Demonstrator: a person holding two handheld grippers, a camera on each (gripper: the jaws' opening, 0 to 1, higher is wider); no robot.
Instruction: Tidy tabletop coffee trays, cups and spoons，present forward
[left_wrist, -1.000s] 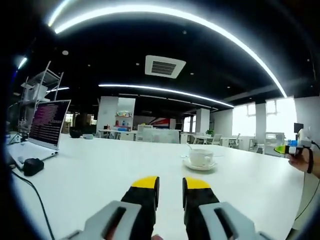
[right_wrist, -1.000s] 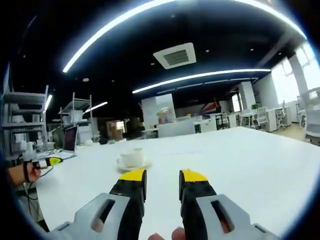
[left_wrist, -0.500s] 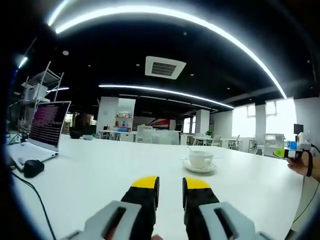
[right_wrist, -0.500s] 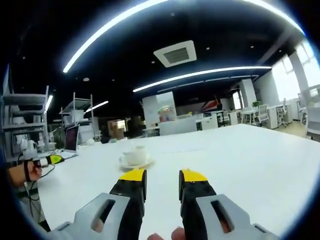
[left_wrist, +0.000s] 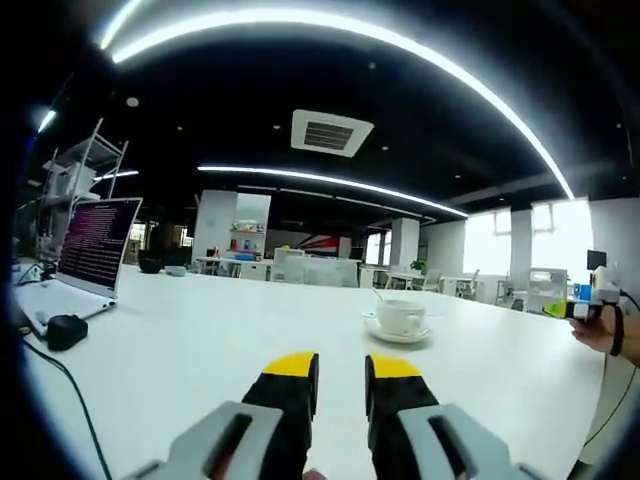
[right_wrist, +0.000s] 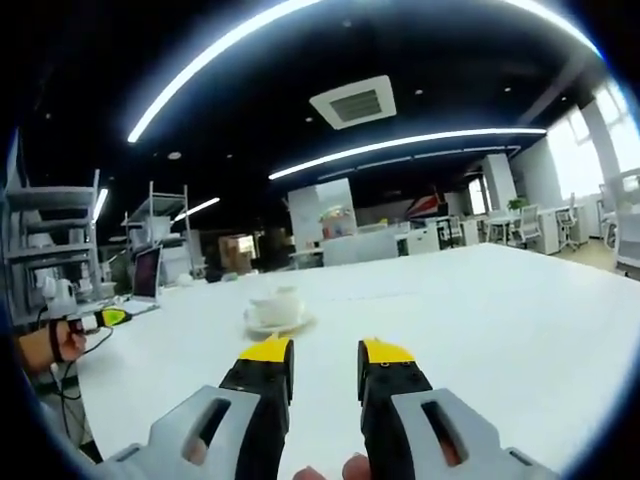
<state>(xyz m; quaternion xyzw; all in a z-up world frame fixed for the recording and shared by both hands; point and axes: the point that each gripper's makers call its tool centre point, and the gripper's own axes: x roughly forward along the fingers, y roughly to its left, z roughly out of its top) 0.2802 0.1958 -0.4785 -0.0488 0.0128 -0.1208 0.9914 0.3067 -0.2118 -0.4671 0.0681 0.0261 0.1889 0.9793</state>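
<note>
White ceramic cup on matching saucer sits on the white counter, far ahead and slightly right of the left gripper, far-left of the right gripper. Both grippers' yellow-tipped fingers stand slightly apart, holding nothing.

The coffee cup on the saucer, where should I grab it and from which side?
Grip the coffee cup by its rim wall, coming down from above; it stands upright on the saucer. Avoid the spoon leaning at its left rim. No handle is clearly visible, so the rim seems safest.
</note>
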